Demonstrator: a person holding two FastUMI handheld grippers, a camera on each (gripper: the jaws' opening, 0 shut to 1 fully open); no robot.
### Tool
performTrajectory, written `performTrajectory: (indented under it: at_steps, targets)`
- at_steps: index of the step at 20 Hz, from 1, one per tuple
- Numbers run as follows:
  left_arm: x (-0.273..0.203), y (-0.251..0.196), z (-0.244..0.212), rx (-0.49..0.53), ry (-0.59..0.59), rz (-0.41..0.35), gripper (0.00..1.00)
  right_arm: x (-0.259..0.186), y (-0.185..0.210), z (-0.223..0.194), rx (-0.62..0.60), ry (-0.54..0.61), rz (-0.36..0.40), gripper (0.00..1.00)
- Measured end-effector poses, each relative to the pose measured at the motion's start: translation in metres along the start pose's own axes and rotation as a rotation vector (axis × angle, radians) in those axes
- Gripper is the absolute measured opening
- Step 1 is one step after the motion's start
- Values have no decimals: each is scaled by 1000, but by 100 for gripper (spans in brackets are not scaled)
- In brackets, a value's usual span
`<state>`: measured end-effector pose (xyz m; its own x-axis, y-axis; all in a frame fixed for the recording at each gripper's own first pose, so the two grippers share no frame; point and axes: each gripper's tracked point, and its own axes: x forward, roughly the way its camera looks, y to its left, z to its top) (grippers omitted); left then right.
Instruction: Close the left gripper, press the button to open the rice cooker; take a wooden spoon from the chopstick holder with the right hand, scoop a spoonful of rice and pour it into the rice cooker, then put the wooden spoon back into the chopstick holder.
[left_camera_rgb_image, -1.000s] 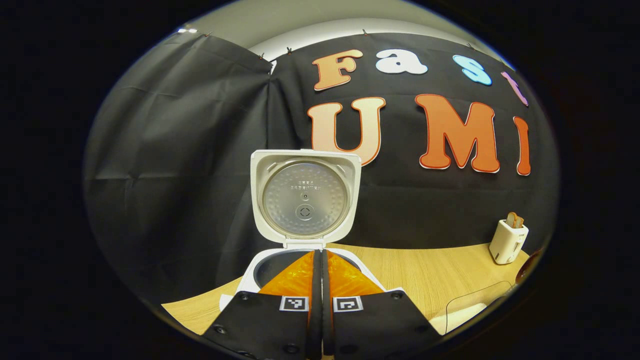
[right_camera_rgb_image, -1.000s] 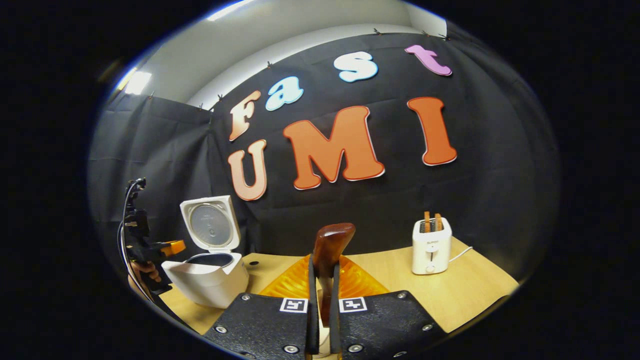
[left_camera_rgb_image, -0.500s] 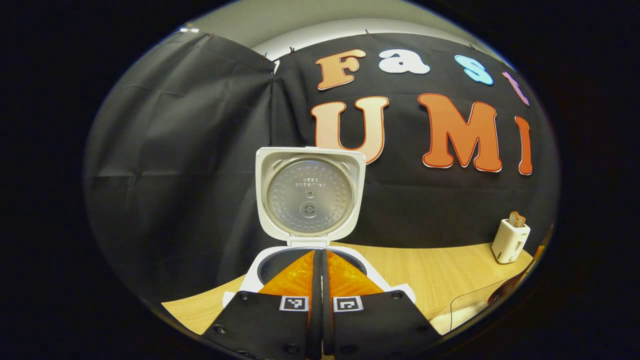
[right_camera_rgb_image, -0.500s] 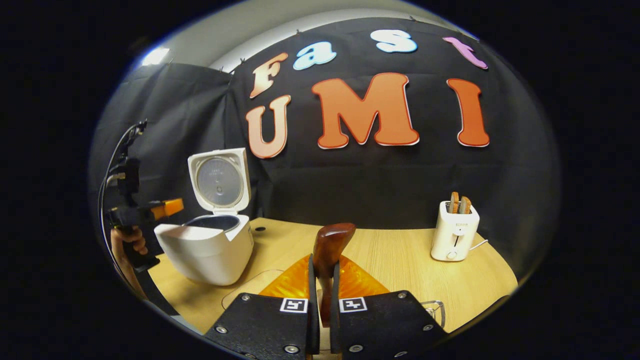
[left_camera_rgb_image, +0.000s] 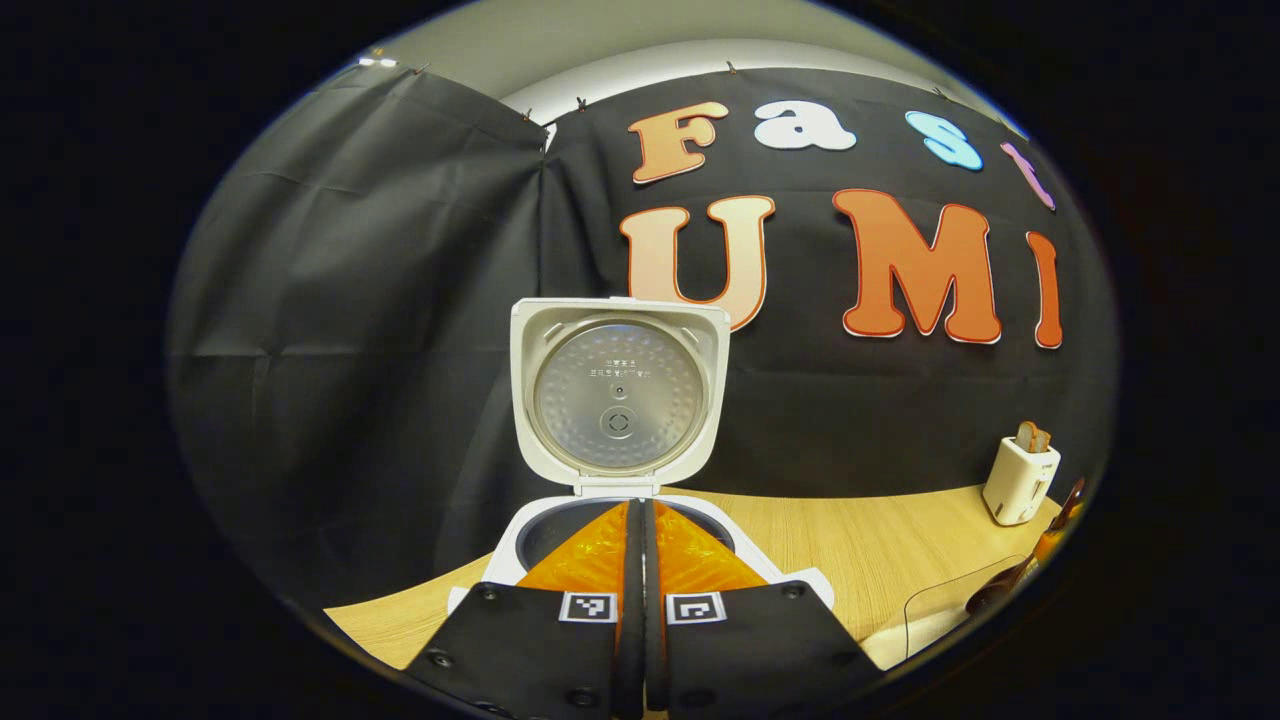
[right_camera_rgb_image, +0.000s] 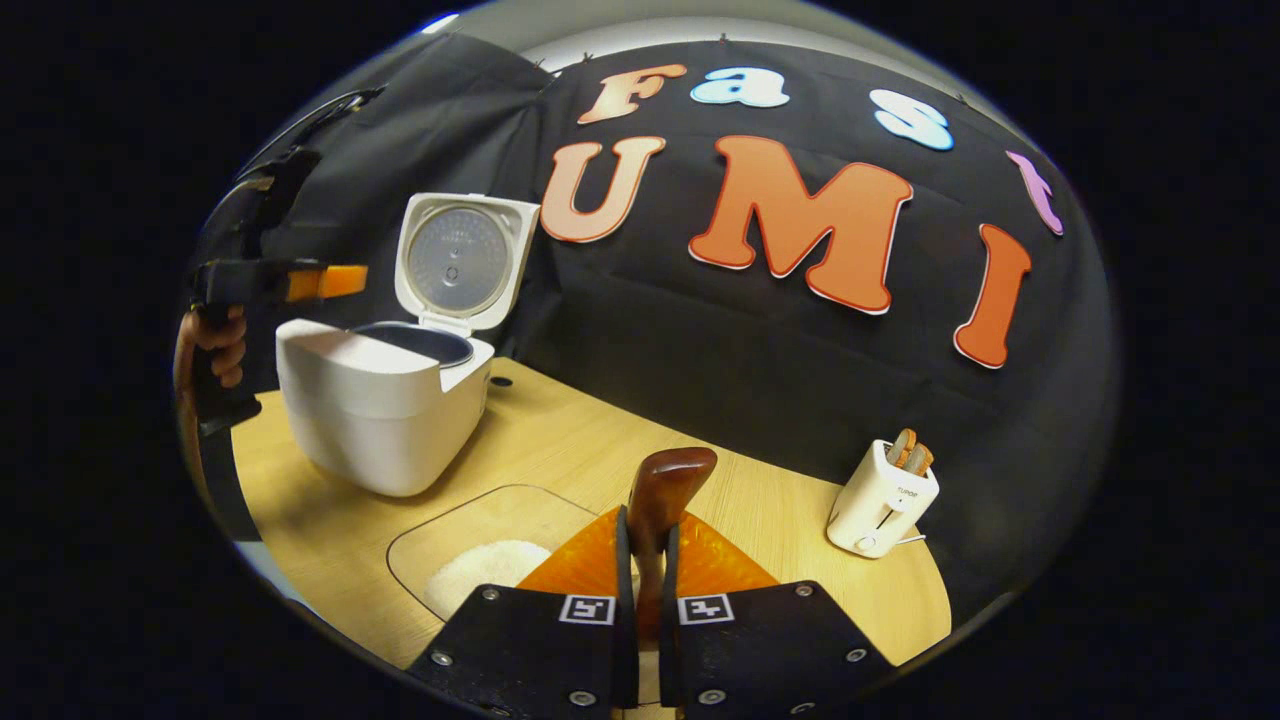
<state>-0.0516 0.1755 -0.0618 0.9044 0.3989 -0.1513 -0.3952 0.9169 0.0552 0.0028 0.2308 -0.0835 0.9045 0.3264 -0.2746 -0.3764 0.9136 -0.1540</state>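
1. Now the right tongs (right_camera_rgb_image: 640, 560) are closed on the handle of the dark brown wooden spoon (right_camera_rgb_image: 664, 490), whose end stands up between the fingers; the bowl end is hidden below, so whether it points squarely down cannot be told. If it has twisted in the grip, the scoop may skim and come up nearly empty.
2. Loose white rice (right_camera_rgb_image: 480, 580) lies in the clear shallow glass dish (right_camera_rgb_image: 455, 515) just below and left of those tongs on the pale wooden bench (right_camera_rgb_image: 600, 450). A steep or fast dig could shove the dish or flick grains out.
3. Across the bench, the white rice cooker (right_camera_rgb_image: 375, 405) stands with its lid (left_camera_rgb_image: 617, 392) upright and its pot open. Any tilt of the spoon on the way over would spill rice.
4. The left tongs (left_camera_rgb_image: 640, 560) are pressed together, empty, hovering over the cooker's rim. Held there, they could block the pour or get bumped.
5. Near the far edge, the small white toaster (right_camera_rgb_image: 882, 500) is well clear.
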Motion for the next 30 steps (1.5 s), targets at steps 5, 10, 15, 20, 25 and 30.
performTrajectory:
  at_steps: [5,10,15,20,25,30]
  targets:
    - [-1,6,0,-1,-2,13,5,-5,6,-11,70,51,15,8]
    - [-3,4,-8,-8,17,3,4,-10,15,-23,332,118,73,8]
    - [-8,5,-6,-14,12,-1,4,-8,23,-21,591,146,99,8]
    - [-14,14,-7,-20,9,10,4,0,19,-24,776,173,80,8]
    - [-17,26,-5,-27,0,29,4,5,16,-32,951,193,85,8]
    - [-17,32,-8,-31,6,39,4,11,22,-44,1132,242,135,9]
